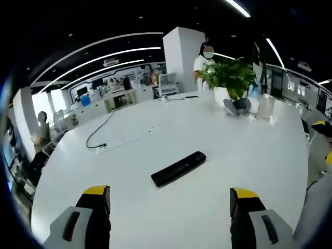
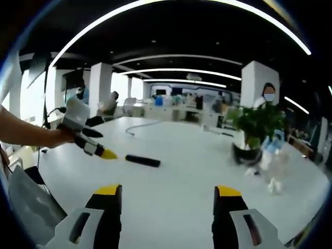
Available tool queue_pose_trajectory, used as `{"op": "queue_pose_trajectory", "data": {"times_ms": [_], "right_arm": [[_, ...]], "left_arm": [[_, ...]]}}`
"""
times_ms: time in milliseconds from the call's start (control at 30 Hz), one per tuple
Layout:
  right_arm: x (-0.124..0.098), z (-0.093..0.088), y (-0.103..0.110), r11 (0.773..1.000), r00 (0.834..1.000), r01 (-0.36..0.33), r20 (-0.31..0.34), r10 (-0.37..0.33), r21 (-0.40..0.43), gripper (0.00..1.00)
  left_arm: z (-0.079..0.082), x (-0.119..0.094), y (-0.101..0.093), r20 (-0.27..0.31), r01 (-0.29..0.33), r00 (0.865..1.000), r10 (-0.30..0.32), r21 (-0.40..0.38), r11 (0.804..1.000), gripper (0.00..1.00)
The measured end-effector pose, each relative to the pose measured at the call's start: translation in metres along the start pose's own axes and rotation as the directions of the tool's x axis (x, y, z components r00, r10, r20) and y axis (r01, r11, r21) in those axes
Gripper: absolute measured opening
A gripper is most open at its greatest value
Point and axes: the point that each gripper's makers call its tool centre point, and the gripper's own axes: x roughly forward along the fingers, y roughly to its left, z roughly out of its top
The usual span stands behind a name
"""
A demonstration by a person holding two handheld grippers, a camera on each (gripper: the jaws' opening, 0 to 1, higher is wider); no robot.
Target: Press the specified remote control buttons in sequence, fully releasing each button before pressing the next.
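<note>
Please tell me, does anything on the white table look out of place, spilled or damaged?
Nothing stands out. The black remote control lies flat and alone on the white table, at a slant to the left gripper, whose jaws stand open. The potted plant stands upright.

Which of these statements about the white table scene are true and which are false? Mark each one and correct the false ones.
1. The remote control lies flat on the white table. True.
2. The left hand-held gripper is shut on the remote control. False: its jaws stand wide apart, short of the remote control and not touching it.
3. A potted plant stands on the table beyond the remote control. True.
4. The right hand-held gripper holds the remote control. False: it is open and holds nothing.
5. In the right gripper view, the left hand-held gripper's yellow tip points toward the remote control. True.
</note>
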Motion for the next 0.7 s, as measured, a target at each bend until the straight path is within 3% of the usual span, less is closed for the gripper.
{"op": "queue_pose_trajectory", "data": {"times_ms": [300, 533, 700], "right_arm": [[-0.002, 0.006, 0.000, 1.000, 0.999, -0.010, 0.035, 0.009, 0.030, 0.75], [-0.006, 0.014, -0.013, 0.998, 0.994, 0.054, 0.089, -0.058, 0.044, 0.86], [-0.005, 0.014, -0.016, 0.996, 0.994, 0.064, 0.089, -0.069, 0.056, 0.88]], "left_arm": [[-0.009, -0.033, 0.002, 0.000, -0.041, 0.999, 0.041, -0.046, 0.998, 1.00], [-0.021, -0.063, 0.001, 0.018, -0.091, 0.996, 0.092, -0.085, 0.992, 1.00], [-0.030, -0.086, 0.005, 0.041, -0.127, 0.991, 0.130, -0.064, 0.990, 1.00]]}}
